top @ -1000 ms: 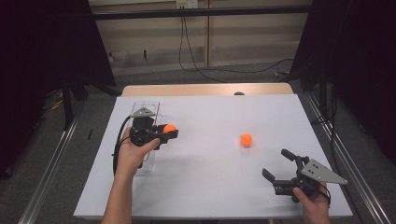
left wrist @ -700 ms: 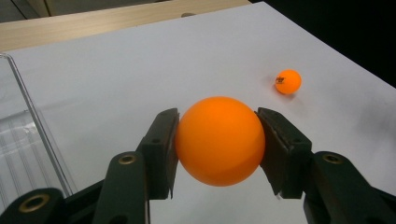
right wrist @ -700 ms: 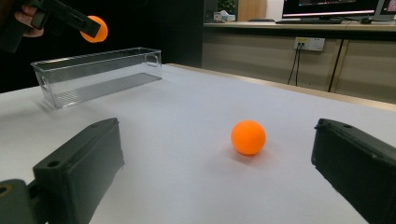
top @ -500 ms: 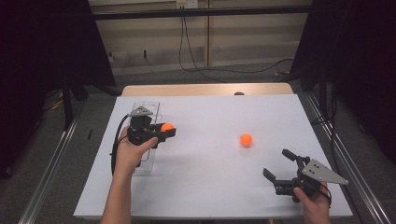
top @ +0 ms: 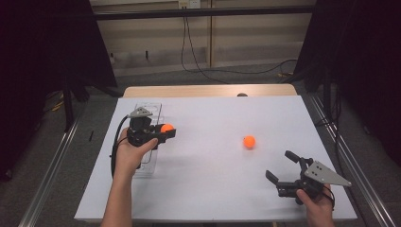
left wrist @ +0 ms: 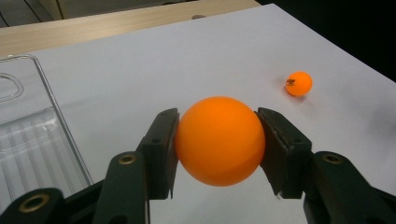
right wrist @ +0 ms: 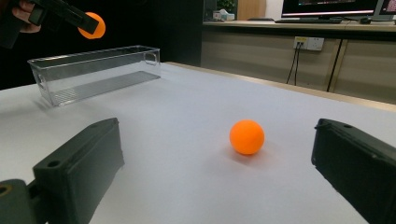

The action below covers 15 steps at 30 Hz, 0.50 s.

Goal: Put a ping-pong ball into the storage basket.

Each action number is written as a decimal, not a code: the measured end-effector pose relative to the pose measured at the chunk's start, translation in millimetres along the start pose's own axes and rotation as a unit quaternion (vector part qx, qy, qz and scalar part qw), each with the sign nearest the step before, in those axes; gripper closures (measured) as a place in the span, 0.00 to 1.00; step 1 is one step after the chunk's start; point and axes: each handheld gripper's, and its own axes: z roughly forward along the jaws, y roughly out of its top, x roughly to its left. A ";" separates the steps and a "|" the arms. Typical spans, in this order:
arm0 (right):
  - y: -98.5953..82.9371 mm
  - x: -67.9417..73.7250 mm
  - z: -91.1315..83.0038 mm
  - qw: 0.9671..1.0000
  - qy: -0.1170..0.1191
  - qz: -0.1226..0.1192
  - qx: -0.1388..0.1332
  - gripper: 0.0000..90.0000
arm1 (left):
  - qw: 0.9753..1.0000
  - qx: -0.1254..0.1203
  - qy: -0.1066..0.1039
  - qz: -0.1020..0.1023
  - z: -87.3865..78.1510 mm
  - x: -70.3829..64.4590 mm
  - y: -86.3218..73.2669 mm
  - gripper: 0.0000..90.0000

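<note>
An orange ball (left wrist: 219,140) is clamped between the jaws of my left gripper (top: 165,130), held in the air beside the right edge of a clear plastic box (top: 150,108); the same held ball (right wrist: 92,25) hangs above that box (right wrist: 95,74) in the right gripper view. A second orange ball (top: 249,141) lies on the white table, right of centre. My right gripper (top: 281,166) stands open near the front right corner, jaws wide, pointing toward that loose ball (right wrist: 247,136), which sits a short way ahead of the jaws.
The white tabletop (top: 213,118) ends in a wooden strip (top: 189,91) at the far edge. Black curtains flank both sides. A metal rail (top: 47,179) runs along the floor on the left. A cable trails from the left gripper.
My left gripper has carried its ball slightly left and toward the far side, closer over the box edge. The right gripper has barely shifted.
</note>
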 end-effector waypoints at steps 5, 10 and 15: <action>0.2 0.5 0.0 1.000 -0.001 -0.001 0.000 0.02 | 1.000 -0.001 0.003 0.000 -1.2 2.2 -0.5 0.56; 0.3 1.2 0.1 1.000 -0.001 -0.002 0.002 0.02 | 1.000 -0.002 0.007 -0.001 -3.2 4.5 -1.0 0.56; 0.3 1.4 0.2 1.000 0.000 -0.003 0.001 0.02 | 1.000 -0.002 0.013 -0.004 -5.7 7.2 -1.7 0.56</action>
